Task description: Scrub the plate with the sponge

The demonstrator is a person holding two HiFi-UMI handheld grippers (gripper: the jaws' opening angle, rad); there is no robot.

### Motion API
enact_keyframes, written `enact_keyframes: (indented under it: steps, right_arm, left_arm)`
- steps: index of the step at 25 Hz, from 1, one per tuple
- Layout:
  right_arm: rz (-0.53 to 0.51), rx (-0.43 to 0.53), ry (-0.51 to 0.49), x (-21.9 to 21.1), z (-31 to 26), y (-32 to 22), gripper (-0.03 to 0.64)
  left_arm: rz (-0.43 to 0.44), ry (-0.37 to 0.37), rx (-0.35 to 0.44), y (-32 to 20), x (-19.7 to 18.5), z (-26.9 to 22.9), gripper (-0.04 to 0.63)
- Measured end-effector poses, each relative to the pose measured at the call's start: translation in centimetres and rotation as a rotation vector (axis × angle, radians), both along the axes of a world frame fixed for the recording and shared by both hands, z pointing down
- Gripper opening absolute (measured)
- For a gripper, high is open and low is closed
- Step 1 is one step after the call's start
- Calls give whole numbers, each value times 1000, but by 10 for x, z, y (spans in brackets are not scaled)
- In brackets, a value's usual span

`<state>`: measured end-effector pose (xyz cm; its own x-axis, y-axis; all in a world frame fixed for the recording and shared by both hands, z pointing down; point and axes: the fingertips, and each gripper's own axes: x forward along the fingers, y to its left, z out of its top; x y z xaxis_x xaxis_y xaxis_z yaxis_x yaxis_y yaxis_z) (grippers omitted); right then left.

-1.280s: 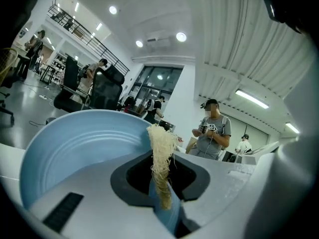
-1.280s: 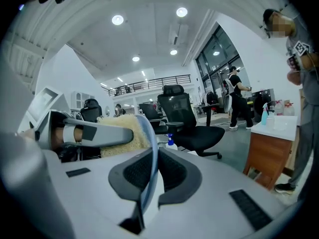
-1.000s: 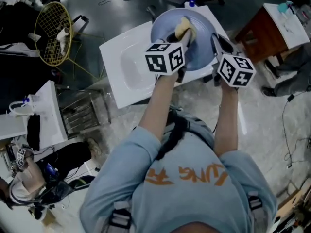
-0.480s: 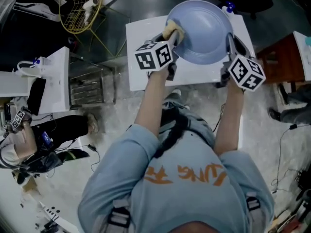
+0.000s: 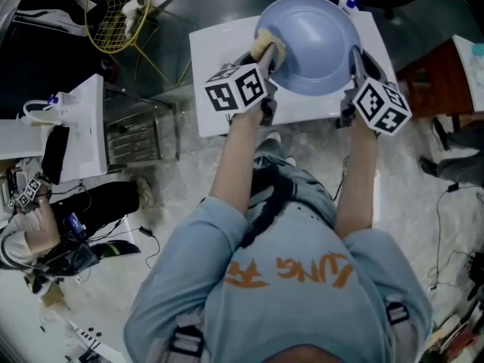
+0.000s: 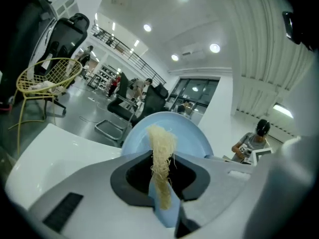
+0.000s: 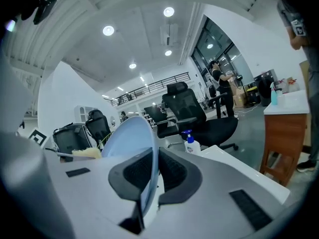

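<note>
**Sponge on the Plate's Left Rim, Plate Pinched at the Right**

The person holds both grippers out over the white bench, and the light blue plate hangs between them with its hollow face turned up toward the head camera. Whether the plate touches the bench cannot be told.

The right gripper has the plate by its right rim. In the right gripper view, the plate runs edge-on through the right gripper, and the 2 dark fingers are clamped on that thin rim, 1 on each face.

The left gripper carries the yellow fibrous sponge, which lies against the plate's left rim. In the left gripper view, the left gripper has its fingers closed on the lower part of the sponge. The frayed top of the sponge stands up in front of the plate. The sponge also shows in the right gripper view, beyond the plate's far edge.

A pump bottle with a blue cap stands on the bench behind the plate and shows again in the right gripper view. A yellow wire chair sits on the floor well to the left of the bench. A wooden cabinet stands to the right.
</note>
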<state>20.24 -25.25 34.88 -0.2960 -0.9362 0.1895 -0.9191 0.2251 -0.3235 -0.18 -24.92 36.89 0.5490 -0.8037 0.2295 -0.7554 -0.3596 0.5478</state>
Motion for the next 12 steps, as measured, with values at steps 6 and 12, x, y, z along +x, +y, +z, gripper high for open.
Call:
enact_keyframes:
  steps: [6,12]
  right_arm:
    - [99,-3,-1,43,6,16,18]
    - [200,18,12,92,-3,33,18]
  left_arm:
    - [267,55,47,21,110,-24,49]
    - [474,33,31,50,199,-23,49]
